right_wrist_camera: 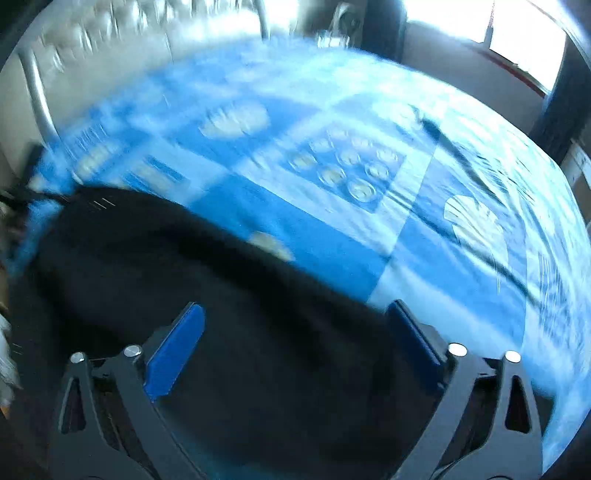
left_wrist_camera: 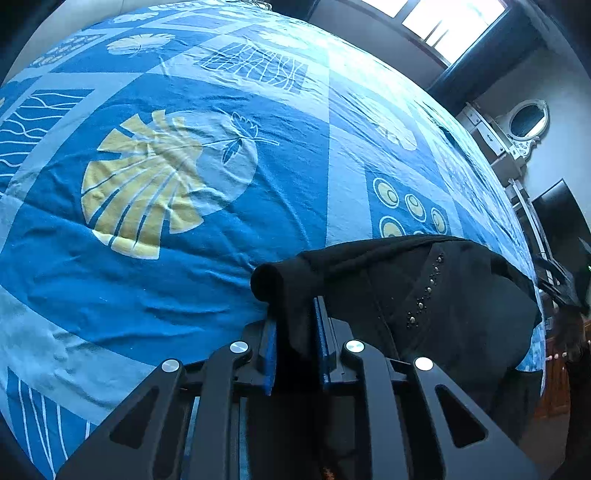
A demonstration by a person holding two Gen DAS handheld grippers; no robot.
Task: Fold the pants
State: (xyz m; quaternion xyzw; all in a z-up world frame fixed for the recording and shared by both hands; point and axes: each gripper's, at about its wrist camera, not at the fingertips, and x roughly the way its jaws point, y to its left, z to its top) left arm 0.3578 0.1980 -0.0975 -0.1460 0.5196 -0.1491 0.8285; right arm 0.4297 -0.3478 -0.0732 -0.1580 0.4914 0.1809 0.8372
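Black pants (left_wrist_camera: 424,295) with a row of small studs lie at the near edge of a blue patterned bedspread (left_wrist_camera: 184,258). My left gripper (left_wrist_camera: 297,317) is shut on a bunched corner of the pants, the cloth pinched between its blue pads. In the blurred right wrist view, the pants (right_wrist_camera: 221,295) spread under my right gripper (right_wrist_camera: 295,325), which is wide open above them with nothing between its fingers.
The bed fills both views. A white dresser with an oval mirror (left_wrist_camera: 524,125) and a dark screen (left_wrist_camera: 561,214) stand past the bed's right edge. A padded headboard (right_wrist_camera: 110,44) is at the far end. Windows (left_wrist_camera: 450,26) are bright behind.
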